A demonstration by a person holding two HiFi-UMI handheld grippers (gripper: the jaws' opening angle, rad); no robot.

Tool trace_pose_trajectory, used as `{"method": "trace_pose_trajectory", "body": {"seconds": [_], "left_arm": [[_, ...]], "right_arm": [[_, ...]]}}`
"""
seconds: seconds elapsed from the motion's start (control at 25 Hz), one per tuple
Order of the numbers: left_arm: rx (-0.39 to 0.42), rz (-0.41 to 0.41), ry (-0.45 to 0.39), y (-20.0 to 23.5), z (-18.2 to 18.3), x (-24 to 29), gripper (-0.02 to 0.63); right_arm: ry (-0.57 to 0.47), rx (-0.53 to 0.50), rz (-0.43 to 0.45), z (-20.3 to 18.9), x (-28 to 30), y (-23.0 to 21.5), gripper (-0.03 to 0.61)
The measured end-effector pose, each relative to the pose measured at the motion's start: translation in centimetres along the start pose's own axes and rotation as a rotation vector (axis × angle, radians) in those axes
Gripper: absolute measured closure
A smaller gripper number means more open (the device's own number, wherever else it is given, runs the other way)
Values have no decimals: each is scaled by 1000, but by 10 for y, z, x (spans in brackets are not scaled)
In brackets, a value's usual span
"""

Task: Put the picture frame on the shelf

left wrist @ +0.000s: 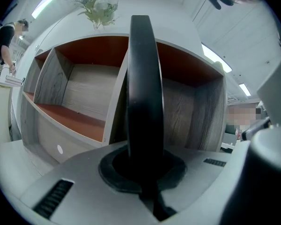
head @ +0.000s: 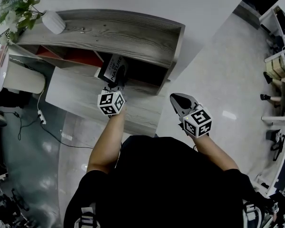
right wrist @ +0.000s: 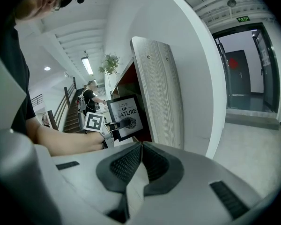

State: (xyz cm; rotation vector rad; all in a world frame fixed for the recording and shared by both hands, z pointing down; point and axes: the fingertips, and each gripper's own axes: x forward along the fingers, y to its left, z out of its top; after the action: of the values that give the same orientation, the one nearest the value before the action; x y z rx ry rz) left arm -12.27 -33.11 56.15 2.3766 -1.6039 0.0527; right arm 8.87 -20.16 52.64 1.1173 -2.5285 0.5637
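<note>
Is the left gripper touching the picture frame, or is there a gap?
Touching. In the left gripper view, the left gripper clamps the black edge of the picture frame between its pads.

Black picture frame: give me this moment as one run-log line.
left gripper: shut on black picture frame | frame: held at right-hand opening of grey wooden shelf | right gripper: shut, empty, beside shelf end
</note>
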Motion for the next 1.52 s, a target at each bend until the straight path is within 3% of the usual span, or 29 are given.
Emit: {"method": "trace_pose_trajectory", "body": {"seconds": [1.52], "left_arm": [[15, 49, -43, 5, 7, 47, 586]], "right_arm": [[33, 20, -3, -12, 13, -10, 563]]}}
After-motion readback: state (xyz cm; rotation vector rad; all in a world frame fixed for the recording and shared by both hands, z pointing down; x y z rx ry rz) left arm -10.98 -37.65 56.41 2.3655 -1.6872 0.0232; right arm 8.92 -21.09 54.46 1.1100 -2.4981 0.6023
